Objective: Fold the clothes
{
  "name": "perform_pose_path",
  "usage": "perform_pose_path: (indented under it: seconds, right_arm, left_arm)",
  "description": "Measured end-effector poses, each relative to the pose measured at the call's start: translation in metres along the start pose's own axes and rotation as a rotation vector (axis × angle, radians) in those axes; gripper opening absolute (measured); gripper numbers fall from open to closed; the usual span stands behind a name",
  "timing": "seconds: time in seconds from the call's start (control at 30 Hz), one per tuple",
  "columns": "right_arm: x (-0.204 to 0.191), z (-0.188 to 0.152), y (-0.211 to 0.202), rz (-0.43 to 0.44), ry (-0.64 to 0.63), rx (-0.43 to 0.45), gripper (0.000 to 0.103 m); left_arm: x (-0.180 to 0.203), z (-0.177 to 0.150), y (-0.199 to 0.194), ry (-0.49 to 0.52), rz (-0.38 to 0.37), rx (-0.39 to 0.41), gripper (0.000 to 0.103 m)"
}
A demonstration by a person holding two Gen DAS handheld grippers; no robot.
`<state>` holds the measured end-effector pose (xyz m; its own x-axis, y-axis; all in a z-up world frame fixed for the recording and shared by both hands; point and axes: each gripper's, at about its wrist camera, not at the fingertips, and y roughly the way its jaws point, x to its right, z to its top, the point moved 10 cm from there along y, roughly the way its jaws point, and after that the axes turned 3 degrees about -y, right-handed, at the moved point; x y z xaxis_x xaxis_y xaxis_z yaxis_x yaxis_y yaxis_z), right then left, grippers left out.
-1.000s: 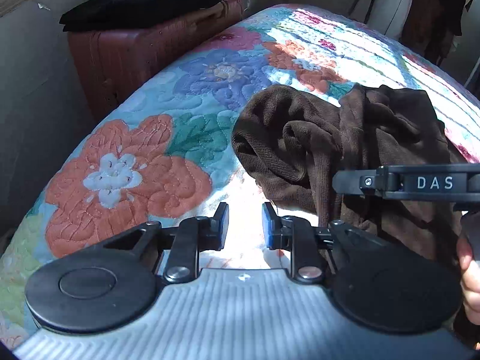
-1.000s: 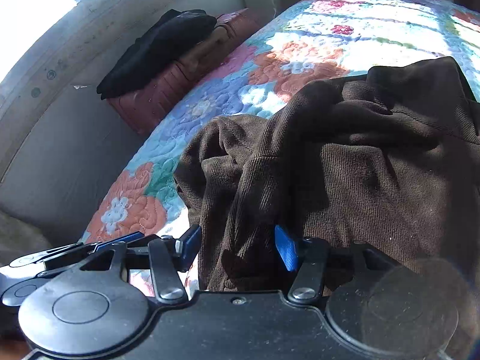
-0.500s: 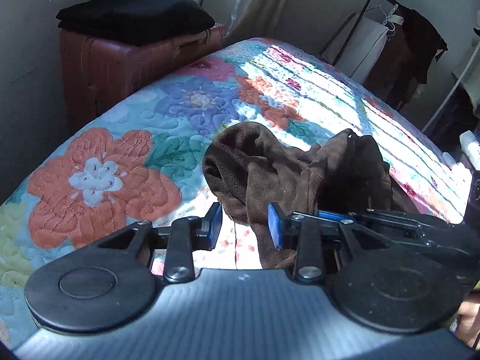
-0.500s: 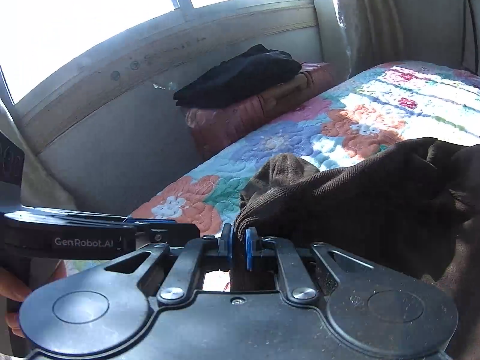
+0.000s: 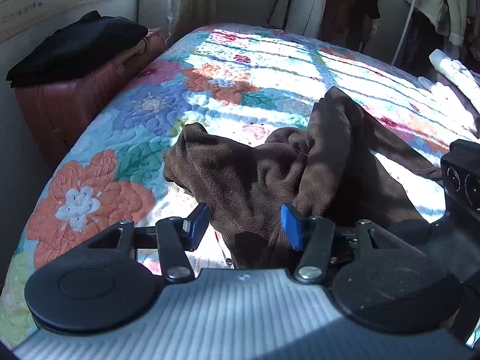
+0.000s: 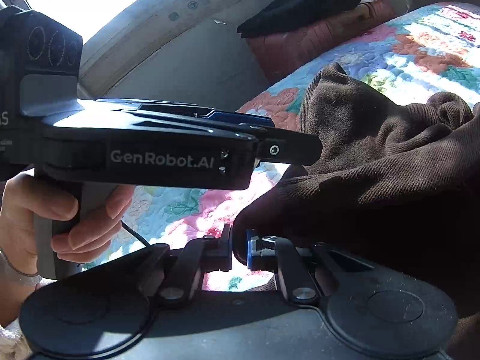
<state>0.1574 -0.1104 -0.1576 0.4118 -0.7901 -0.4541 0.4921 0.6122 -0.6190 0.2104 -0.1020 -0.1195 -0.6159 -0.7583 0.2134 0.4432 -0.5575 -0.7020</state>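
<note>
We are working over a bed (image 5: 270, 60) covered by a bright floral quilt, with sun falling in stripes across it. A brown knit garment (image 5: 255, 174) lies bunched in the middle of the near part of the bed, one pointed corner standing up toward a red suitcase (image 5: 75, 99) beside the bed, on which dark folded clothes (image 5: 75, 42) rest.

Our right hand-held gripper (image 6: 238, 247) is clenched on a thick fold of the brown garment's edge, and the fabric drapes away from its pads toward the right. This grip seems meant to lift and anchor one side so the bundle can be pulled open.

Our left hand-held gripper (image 5: 244, 225) has its jaws opening. Cloth rises between the blue pads (image 5: 291, 225), but the pads are not pressing on it, so this side grasps nothing. It looks poised to take a second hold on the same edge.

In the right wrist view, the left tool crosses close in front, gripped by a hand (image 6: 45, 219).

The garment is crumpled, so we judge the folding barely begun.
</note>
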Motion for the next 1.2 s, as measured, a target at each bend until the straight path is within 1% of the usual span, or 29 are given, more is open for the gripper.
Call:
perform_pose_path:
  seconds: [0.03, 0.07, 0.1, 0.13, 0.23, 0.3, 0.33, 0.37, 0.47, 0.57, 0.63, 0.7, 0.77, 0.83, 0.87, 0.9, 0.93, 0.97, 1.0, 1.03, 1.07, 1.13, 1.2]
  right_arm:
    - [0.000, -0.001, -0.002, -0.009, -0.003, -0.001, 0.011]
    - [-0.001, -0.002, -0.003, -0.021, -0.017, 0.000, 0.011]
    - [-0.003, -0.002, -0.004, -0.036, -0.043, 0.003, 0.011]
    - [-0.005, -0.003, -0.004, -0.050, -0.071, 0.005, 0.011]
    - [-0.011, -0.005, -0.004, -0.083, -0.131, 0.008, 0.010]
    - [-0.010, -0.007, -0.003, -0.099, -0.125, 0.002, 0.010]
    - [-0.009, -0.007, -0.003, -0.101, -0.125, 0.006, 0.010]
    - [-0.008, -0.008, -0.004, -0.104, -0.127, 0.009, 0.010]
    - [-0.004, -0.007, -0.010, -0.103, -0.109, 0.021, 0.010]
    - [0.002, -0.006, -0.015, -0.112, -0.086, 0.026, 0.011]
    - [0.010, -0.004, -0.018, -0.130, -0.048, 0.032, 0.014]
    - [0.021, -0.001, -0.026, -0.150, 0.007, 0.054, 0.016]
    - [0.032, 0.005, -0.035, -0.167, 0.056, 0.079, 0.019]
    - [0.042, 0.013, -0.044, -0.181, 0.094, 0.110, 0.025]
    - [0.047, 0.018, -0.047, -0.186, 0.113, 0.124, 0.031]
    - [0.051, 0.023, -0.051, -0.192, 0.132, 0.139, 0.036]
    - [0.055, 0.027, -0.054, -0.197, 0.151, 0.153, 0.037]
    - [0.059, 0.032, -0.057, -0.208, 0.167, 0.168, 0.041]
    - [0.063, 0.037, -0.059, -0.224, 0.183, 0.180, 0.049]
    - [0.067, 0.040, -0.061, -0.237, 0.197, 0.188, 0.054]
    - [0.072, 0.042, -0.063, -0.248, 0.218, 0.199, 0.060]
    - [0.083, 0.045, -0.065, -0.256, 0.269, 0.213, 0.060]
    - [0.095, 0.045, -0.063, -0.242, 0.336, 0.219, 0.063]
  left_arm:
    - [0.008, -0.001, 0.006, 0.009, -0.049, -0.024, 0.056]
    - [0.015, -0.002, 0.011, 0.024, -0.082, -0.039, 0.056]
    - [0.021, -0.002, 0.016, 0.044, -0.097, -0.046, 0.056]
    - [0.026, -0.003, 0.024, 0.075, -0.095, -0.059, 0.056]
    - [0.029, -0.007, 0.042, 0.158, -0.019, -0.094, 0.057]
    - [0.027, -0.009, 0.046, 0.162, 0.005, -0.104, 0.048]
    - [0.026, -0.010, 0.047, 0.160, 0.016, -0.108, 0.030]
    - [0.025, -0.011, 0.049, 0.159, 0.027, -0.112, 0.017]
    - [0.020, -0.011, 0.048, 0.150, 0.056, -0.102, 0.011]
    - [0.013, -0.003, 0.042, 0.097, 0.081, -0.067, 0.009]
    - [0.004, 0.004, 0.034, 0.042, 0.099, -0.028, 0.009]
    - [-0.009, 0.011, 0.023, -0.026, 0.128, 0.015, 0.009]
    - [-0.028, 0.014, 0.013, -0.130, 0.161, 0.048, 0.009]
    - [-0.043, 0.012, 0.006, -0.206, 0.182, 0.059, 0.009]
    - [-0.050, 0.011, 0.004, -0.218, 0.219, 0.062, 0.009]
    - [-0.055, 0.010, 0.002, -0.214, 0.263, 0.065, 0.009]
    - [-0.059, 0.010, -0.002, -0.203, 0.305, 0.073, 0.009]
    - [-0.063, 0.010, -0.006, -0.192, 0.345, 0.082, 0.009]
    - [-0.065, 0.010, -0.010, -0.189, 0.365, 0.093, 0.009]
    - [-0.066, 0.010, -0.014, -0.195, 0.367, 0.100, 0.009]
    - [-0.066, 0.011, -0.016, -0.201, 0.349, 0.102, 0.009]
    - [-0.063, 0.011, -0.018, -0.210, 0.302, 0.104, 0.009]
    - [-0.051, 0.011, -0.021, -0.206, 0.209, 0.108, 0.009]
